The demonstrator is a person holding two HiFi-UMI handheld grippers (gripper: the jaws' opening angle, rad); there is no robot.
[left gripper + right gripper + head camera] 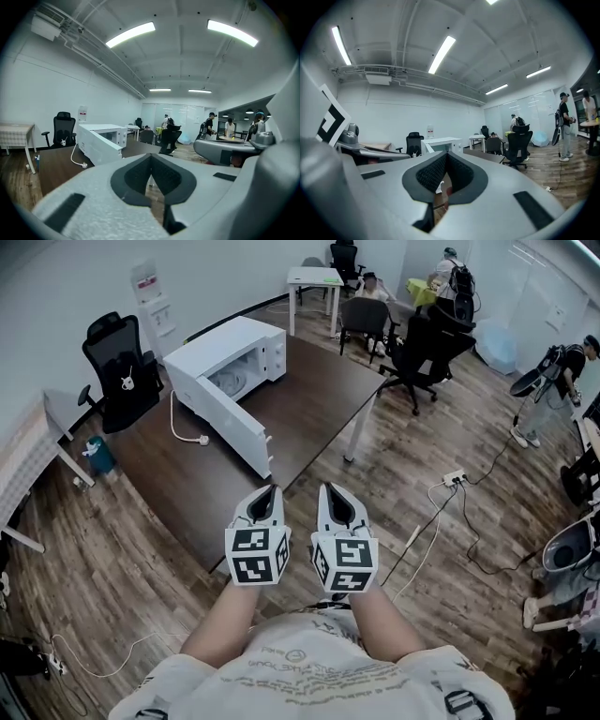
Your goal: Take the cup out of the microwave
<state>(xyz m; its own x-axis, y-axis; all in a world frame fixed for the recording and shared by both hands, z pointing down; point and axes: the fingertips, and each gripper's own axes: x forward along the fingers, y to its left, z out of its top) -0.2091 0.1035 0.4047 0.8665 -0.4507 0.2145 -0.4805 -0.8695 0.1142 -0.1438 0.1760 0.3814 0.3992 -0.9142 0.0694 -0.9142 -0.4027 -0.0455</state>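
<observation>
Head view: microwave (225, 343) opens toward left tool (271, 490) and right tool (330, 490), both clenched empty.

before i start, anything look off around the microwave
The microwave has its door wide open, and its plug lies loose on the table, not in any socket. Nothing looks spilled or damaged.

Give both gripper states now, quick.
left gripper: shut, empty.
right gripper: shut, empty.
</observation>
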